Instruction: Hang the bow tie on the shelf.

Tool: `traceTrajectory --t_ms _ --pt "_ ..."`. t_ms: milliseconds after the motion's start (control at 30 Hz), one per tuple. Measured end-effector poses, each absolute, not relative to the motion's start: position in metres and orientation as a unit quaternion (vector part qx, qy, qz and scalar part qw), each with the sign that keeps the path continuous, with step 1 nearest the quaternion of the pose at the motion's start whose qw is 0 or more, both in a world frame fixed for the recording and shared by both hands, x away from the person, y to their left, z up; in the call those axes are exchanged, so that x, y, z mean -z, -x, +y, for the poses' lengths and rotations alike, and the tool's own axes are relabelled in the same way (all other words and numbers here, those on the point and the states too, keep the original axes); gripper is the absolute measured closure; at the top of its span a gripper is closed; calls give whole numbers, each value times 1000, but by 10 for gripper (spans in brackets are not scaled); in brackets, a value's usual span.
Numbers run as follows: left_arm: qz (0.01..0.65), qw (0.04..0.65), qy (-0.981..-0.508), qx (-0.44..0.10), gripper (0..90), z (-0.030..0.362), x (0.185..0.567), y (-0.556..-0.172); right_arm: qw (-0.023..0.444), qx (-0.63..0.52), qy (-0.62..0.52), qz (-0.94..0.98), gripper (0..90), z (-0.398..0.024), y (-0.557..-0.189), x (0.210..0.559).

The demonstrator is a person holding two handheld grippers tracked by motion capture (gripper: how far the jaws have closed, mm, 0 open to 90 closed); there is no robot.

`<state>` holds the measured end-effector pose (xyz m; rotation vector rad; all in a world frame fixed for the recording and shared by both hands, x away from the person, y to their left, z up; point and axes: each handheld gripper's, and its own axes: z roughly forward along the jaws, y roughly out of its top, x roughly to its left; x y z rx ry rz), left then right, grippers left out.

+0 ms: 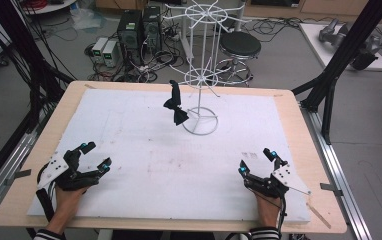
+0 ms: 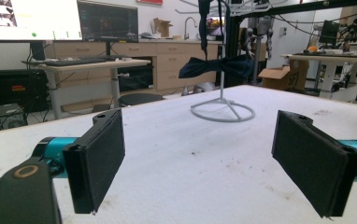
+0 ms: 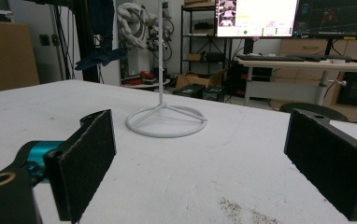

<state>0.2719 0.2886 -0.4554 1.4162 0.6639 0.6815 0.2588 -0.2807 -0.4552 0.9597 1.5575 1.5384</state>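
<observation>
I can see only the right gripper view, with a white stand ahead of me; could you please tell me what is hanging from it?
Observer: A dark bow tie hangs by its strap from the white wire stand's lower ring, above the table.
Operator: Thank you. Is the left gripper anywhere near it?
Observer: No, the left gripper sits open at the near left of the white mat, apart from the stand.
Operator: And how does my right gripper look from above?
Observer: The right gripper is open at the near right, empty.
</observation>
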Motion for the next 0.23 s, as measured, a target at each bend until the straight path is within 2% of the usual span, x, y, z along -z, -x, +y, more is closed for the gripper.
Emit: traceTrajectory --t_ms 233 --pt "300 658 -616 -311 176 289 456 -271 368 -599 -373 605 82 -280 -258 455"
